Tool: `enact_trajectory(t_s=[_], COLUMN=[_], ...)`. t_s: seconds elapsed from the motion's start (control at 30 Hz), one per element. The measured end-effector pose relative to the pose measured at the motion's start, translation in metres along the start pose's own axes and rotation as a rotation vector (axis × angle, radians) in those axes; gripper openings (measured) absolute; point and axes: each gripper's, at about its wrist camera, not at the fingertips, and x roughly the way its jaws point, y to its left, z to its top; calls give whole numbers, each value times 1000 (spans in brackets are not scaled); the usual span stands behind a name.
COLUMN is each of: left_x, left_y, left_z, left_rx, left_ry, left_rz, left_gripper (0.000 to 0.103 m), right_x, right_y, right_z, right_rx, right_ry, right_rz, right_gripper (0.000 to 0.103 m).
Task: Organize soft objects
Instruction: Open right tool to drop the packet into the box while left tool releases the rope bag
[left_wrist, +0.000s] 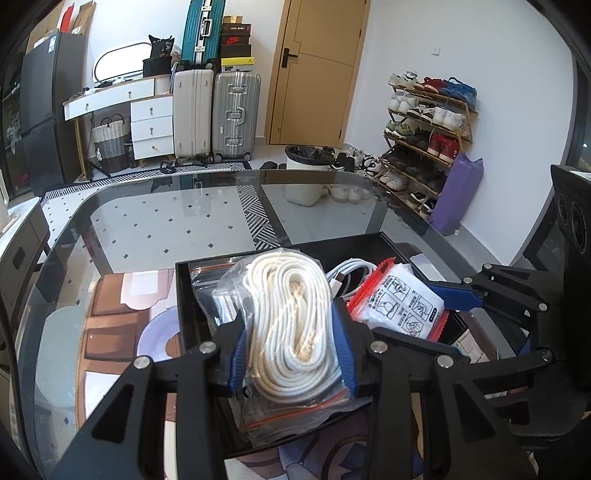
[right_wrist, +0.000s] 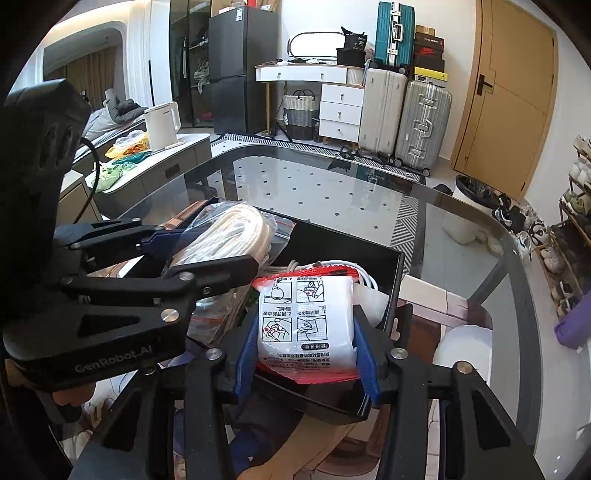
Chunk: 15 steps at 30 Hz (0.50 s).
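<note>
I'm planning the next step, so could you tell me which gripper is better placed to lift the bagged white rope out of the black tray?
Left gripper: its blue pads already clamp the bagged white rope over the black tray.

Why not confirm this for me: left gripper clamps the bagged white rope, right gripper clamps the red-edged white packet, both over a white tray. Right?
One thing is off: the tray is black, as the left wrist view shows. The left gripper does clamp the bagged white rope, and the right gripper the red-edged white packet.

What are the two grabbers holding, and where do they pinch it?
The left gripper pinches the bagged white rope across the middle of its coil. The right gripper squeezes the white packet with red edges by its two sides.
</note>
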Motion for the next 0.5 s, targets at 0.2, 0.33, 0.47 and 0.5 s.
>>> enact_trajectory(t_s=[0.2, 0.33, 0.47, 0.5], left_x=[-1, -5, -18, -23], left_y=[-5, -8, -5, -4], left_z=[-5, -9, -10, -10], left_rx=[49, 79, 65, 62], left_ry=[8, 15, -14, -30], left_rz=[34, 50, 47, 47], left_gripper=[42, 47, 75, 82], right_x=[-6, -15, -31, -36], right_y=[0, 0, 4, 3], right_z=[-3, -8, -13, -15], right_rx=[3, 7, -25, -24], right_ry=[-20, -37, -93, -109], right_rz=[19, 49, 5, 4], right_gripper=[53, 64, 83, 86])
